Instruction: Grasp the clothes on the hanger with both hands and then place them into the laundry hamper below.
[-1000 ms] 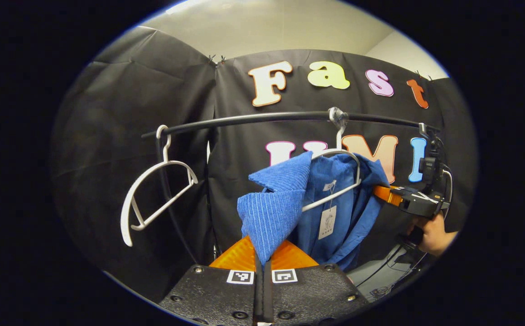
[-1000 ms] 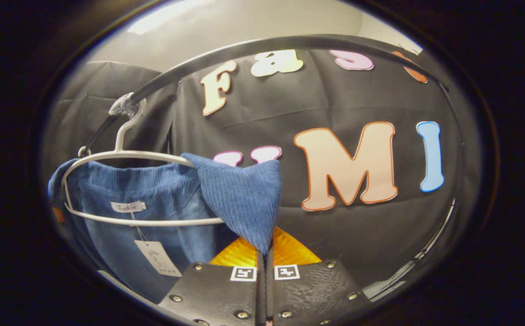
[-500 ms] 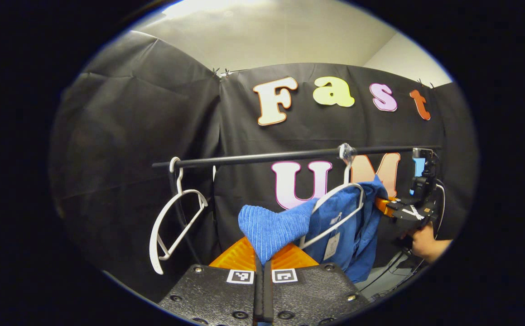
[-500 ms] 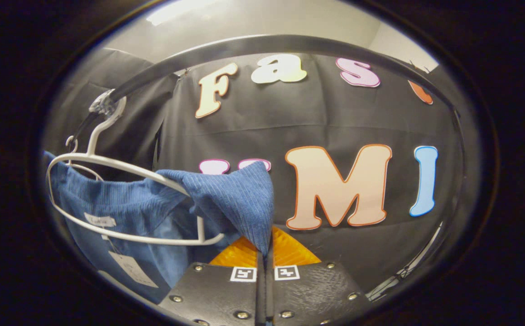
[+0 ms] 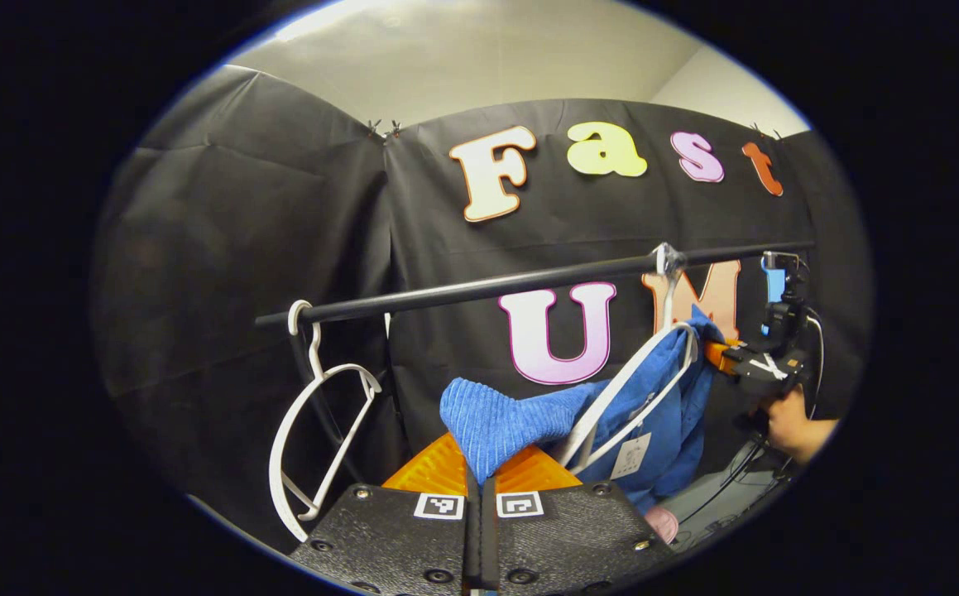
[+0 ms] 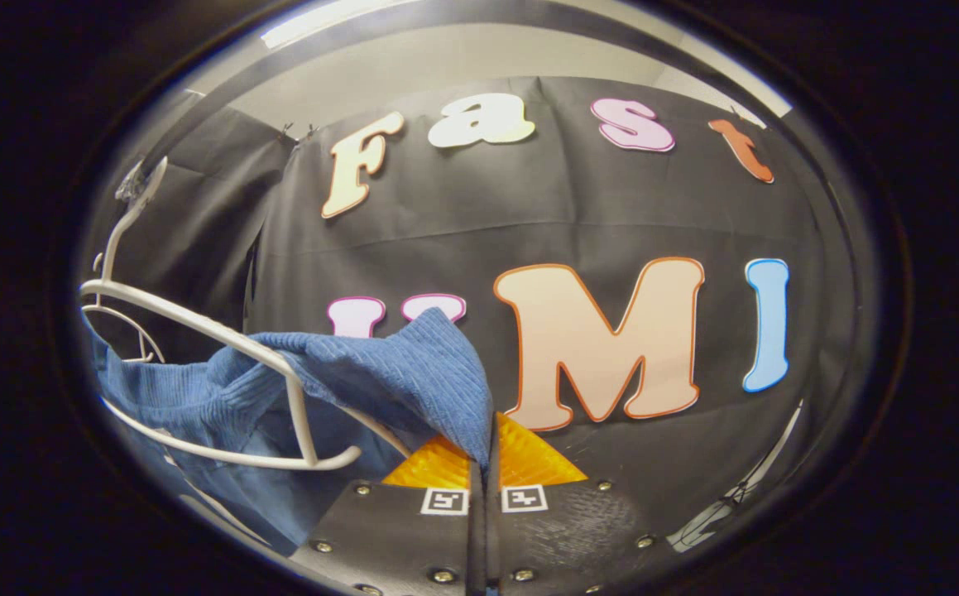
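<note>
Ribbed blue garment (image 5: 496, 418) hangs half off the tilted white hanger (image 5: 624, 393) under the black rail (image 5: 479, 290). My left gripper (image 5: 479, 473) clenches one corner, my right gripper (image 6: 486, 465) another. A bare curved hanger (image 5: 314, 430) dangles well apart at the rail's end.

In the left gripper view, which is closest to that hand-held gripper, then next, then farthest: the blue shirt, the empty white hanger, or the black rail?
1. Blue corduroy shirt: pinched in the left hand-held gripper, at centre.
2. Empty white plastic hanger: hanging to the left, farther back.
3. Black metal rail: overhead, farthest; its left end, where the hanger hooks on, is a close call.
</note>
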The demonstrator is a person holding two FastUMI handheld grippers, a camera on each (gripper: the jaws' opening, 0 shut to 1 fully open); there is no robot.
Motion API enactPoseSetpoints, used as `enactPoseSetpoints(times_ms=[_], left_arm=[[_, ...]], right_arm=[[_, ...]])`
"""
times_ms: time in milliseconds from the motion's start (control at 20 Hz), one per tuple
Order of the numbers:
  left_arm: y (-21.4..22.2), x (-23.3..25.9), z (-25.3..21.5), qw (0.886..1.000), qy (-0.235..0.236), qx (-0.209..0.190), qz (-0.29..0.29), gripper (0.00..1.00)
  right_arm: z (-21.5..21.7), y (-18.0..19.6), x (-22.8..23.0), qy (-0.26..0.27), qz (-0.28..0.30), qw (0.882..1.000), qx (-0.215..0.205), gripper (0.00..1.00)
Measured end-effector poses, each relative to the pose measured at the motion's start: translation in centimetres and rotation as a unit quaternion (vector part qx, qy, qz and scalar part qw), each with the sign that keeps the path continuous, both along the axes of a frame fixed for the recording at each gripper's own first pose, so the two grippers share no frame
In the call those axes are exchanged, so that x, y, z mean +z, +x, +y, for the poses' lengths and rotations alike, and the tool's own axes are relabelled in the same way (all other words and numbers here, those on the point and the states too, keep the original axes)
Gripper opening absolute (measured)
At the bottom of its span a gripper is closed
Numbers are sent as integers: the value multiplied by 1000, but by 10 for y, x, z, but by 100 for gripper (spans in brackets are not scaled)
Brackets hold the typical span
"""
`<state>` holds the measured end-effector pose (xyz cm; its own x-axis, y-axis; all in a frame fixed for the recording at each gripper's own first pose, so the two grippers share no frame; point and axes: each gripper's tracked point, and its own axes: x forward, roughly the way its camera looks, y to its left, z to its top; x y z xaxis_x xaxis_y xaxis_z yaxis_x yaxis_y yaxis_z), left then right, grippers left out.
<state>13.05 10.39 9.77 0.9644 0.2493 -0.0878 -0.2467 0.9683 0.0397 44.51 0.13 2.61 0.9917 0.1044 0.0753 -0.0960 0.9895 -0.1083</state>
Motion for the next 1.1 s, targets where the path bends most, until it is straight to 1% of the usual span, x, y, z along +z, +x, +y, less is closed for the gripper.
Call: enactPoseSetpoints(times_ms=[100, 250, 400, 550, 700, 850, 900, 950, 1100], left_arm=[[10, -16, 11, 1000, -8, 5, 20, 0], [19, -53, 16, 998, -36, -5, 45, 1], [38, -76, 18, 997, -34, -11, 65, 1], [38, -99, 28, 996, -36, -11, 80, 1], [44, -113, 32, 996, -48, -3, 80, 0], [34, -126, 29, 996, -46, -5, 82, 0], [32, -128, 26, 995, -47, -5, 82, 1], [30, -133, 22, 995, -52, -3, 86, 1], [11, -139, 6, 993, -72, 0, 89, 0]], right_arm=[[2, 18, -10, 1, 8, 1000, -9, 0], [7, 15, -35, -14, 24, 1000, -10, 0], [10, 13, -59, -42, 34, 998, -9, 1], [11, 7, -89, -51, 60, 997, -9, 0], [13, -4, -109, -55, 79, 995, 2, 0], [14, -18, -128, -61, 102, 993, 12, 0], [13, -25, -135, -60, 112, 992, 14, 5], [12, -34, -138, -56, 118, 991, 18, 1], [5, -59, -141, -55, 136, 989, 22, 1]])
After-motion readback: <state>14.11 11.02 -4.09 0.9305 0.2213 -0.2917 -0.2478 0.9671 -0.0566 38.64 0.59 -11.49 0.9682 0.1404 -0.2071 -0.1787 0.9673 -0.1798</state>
